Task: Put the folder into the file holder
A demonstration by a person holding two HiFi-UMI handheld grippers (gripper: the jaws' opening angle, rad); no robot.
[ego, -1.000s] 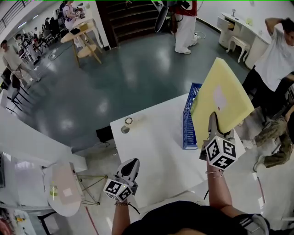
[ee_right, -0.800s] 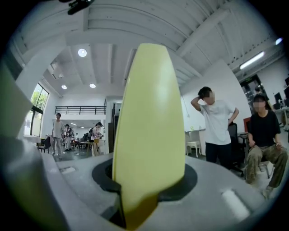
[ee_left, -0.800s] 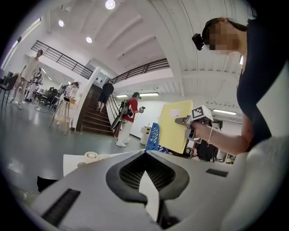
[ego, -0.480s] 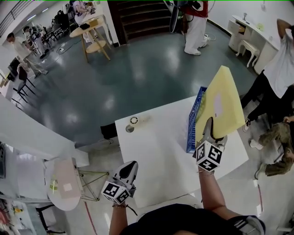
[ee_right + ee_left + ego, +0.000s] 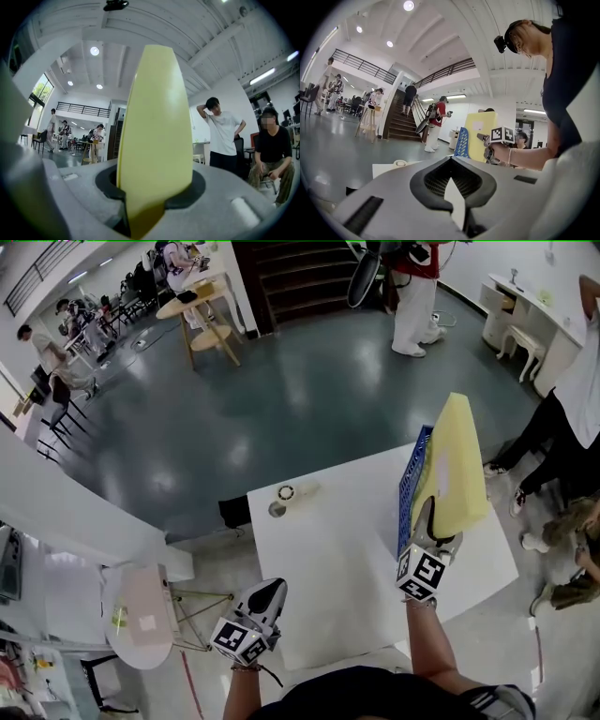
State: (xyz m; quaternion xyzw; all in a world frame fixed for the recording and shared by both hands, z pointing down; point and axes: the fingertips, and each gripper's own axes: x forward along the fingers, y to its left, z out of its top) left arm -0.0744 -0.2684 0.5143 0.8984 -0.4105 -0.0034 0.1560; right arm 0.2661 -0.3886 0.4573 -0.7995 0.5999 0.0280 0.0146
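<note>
Far left and near, the left gripper [image 5: 266, 596] hangs off the near-left corner of the white table [image 5: 328, 549], jaws pressed together on nothing, well apart from the action. Moving right across the bare tabletop, a small tape ring [image 5: 286, 492] sits at the far-left edge, out of the way. Now the part that matters: the blue file holder [image 5: 413, 486] stands on the right side of the table, its long axis running near to far. Just to its right, and above it from this angle, is the yellow folder [image 5: 455, 470], held upright on edge with its face roughly parallel to the holder's latticed wall. So the target lies to the left of and below the folder, almost alongside it. Whether the lower edge has reached a slot yet I can't tell from here. The right gripper [image 5: 428, 524] has the folder's near end, jaws partly open and clamped on it, the sheet rising straight out between them. That hand is plainly the nearer one. My read: a slight shift left and a drop down.
</note>
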